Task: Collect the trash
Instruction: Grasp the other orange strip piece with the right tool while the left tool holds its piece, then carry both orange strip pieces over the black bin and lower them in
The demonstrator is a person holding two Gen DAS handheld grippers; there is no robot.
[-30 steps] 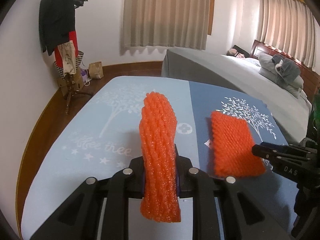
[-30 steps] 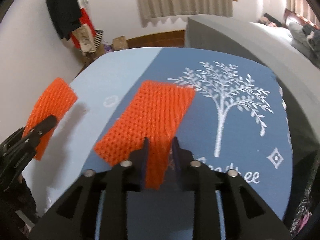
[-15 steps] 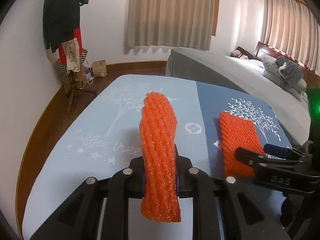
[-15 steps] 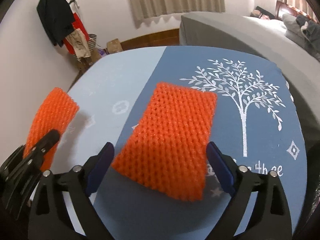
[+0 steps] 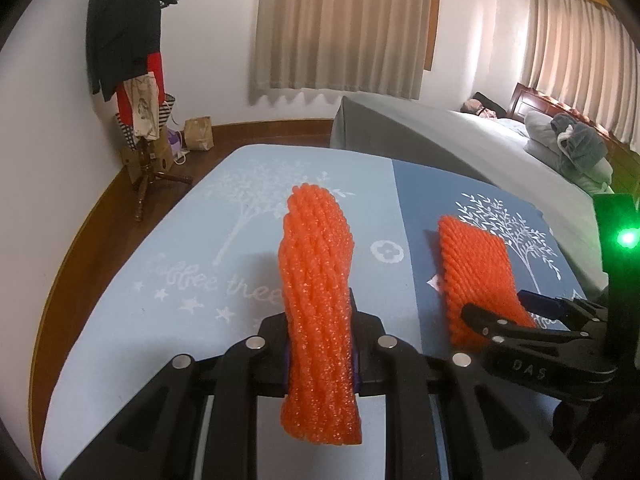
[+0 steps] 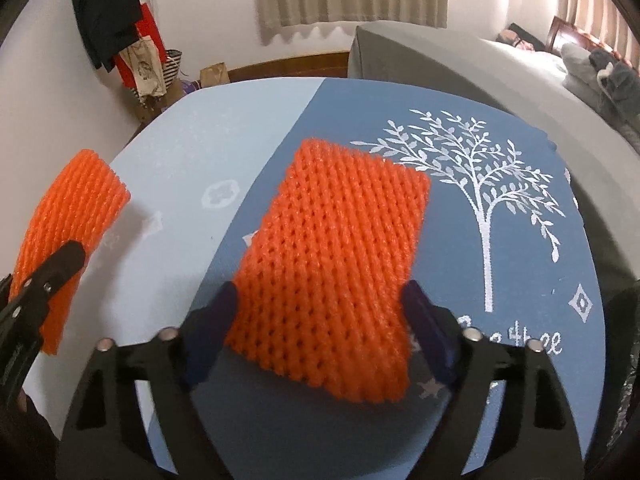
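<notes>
Two orange foam nets are seen over a blue bench (image 6: 520, 400) printed with white trees. The flat net (image 6: 336, 264) lies on the dark blue half, its long axis running from the near edge away toward the tree print, slightly tilted to the right in the right wrist view. It sits between the blue pads (image 6: 424, 328) of the right hand-held gripper (image 6: 320, 332), whose jaws are closing; the pads stand at the net's two long sides near its near end, and whether they press on it yet cannot be told. In the left wrist view the same net (image 5: 476, 272) is seen lying flat, with the right hand-held gripper (image 5: 516, 316) reaching over its near end.

The held net (image 5: 318, 308) is clamped edge-on in the left hand-held gripper (image 5: 320, 344), the jaws drawn narrow on its lower middle. It is held above the pale blue half, its long axis pointing forward and up along the fingers, the rounded tip away from the camera and the cut end hanging below the jaws. From the right wrist view this net (image 6: 68, 232) appears at the left, well apart from the flat one.

Beyond the bench a grey bed (image 5: 460, 140), beige curtains (image 5: 344, 28) and a coat stand (image 5: 136, 92) hung with clothes are seen.
</notes>
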